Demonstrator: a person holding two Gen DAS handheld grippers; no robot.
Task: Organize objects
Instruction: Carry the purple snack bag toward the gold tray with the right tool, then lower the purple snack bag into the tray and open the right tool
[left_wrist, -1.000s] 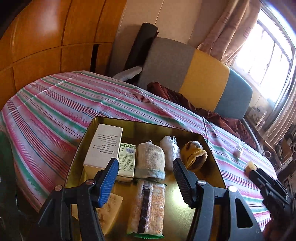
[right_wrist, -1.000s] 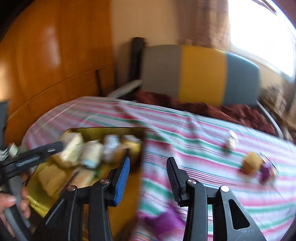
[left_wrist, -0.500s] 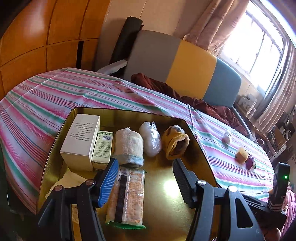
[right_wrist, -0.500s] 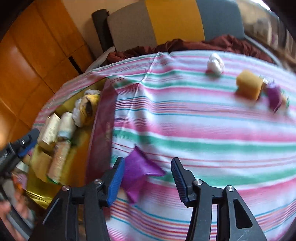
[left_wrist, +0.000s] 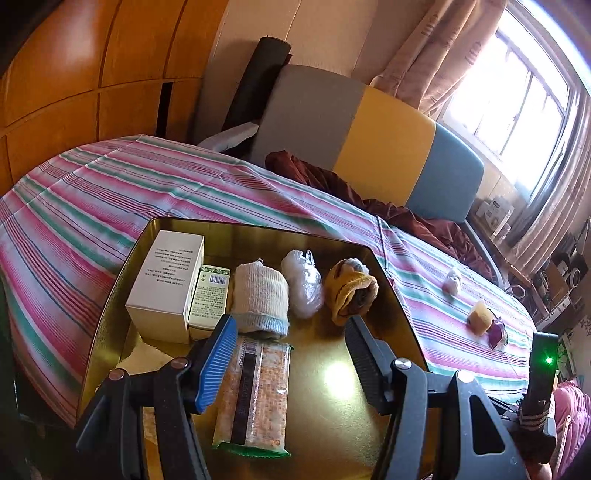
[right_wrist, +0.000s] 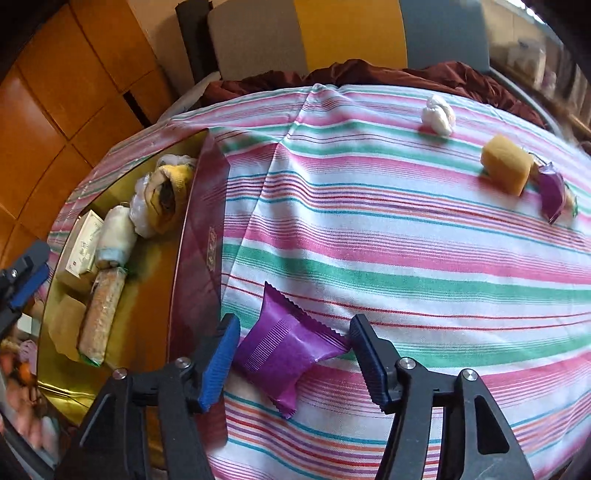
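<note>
The right gripper points down at the striped cloth covering the surface, its fingers straddling a purple packet that lies flat on the cloth just beside the tin. The fingers have just been opening; the blue pad sits at the packet's left edge, the black one at its right corner, and neither appears to press on it. The left gripper hangs over the gold interior of the tin, fingers partly spread and holding nothing, with a cracker pack lying on the tin floor between and below them. Behind that pack, in a row from left to right: a white box, a small green carton, a rolled bandage, a clear plastic bundle and a yellow cloth. Farther out on the cloth lie a white wad, a yellow sponge and a second purple packet, the last two touching.
</note>
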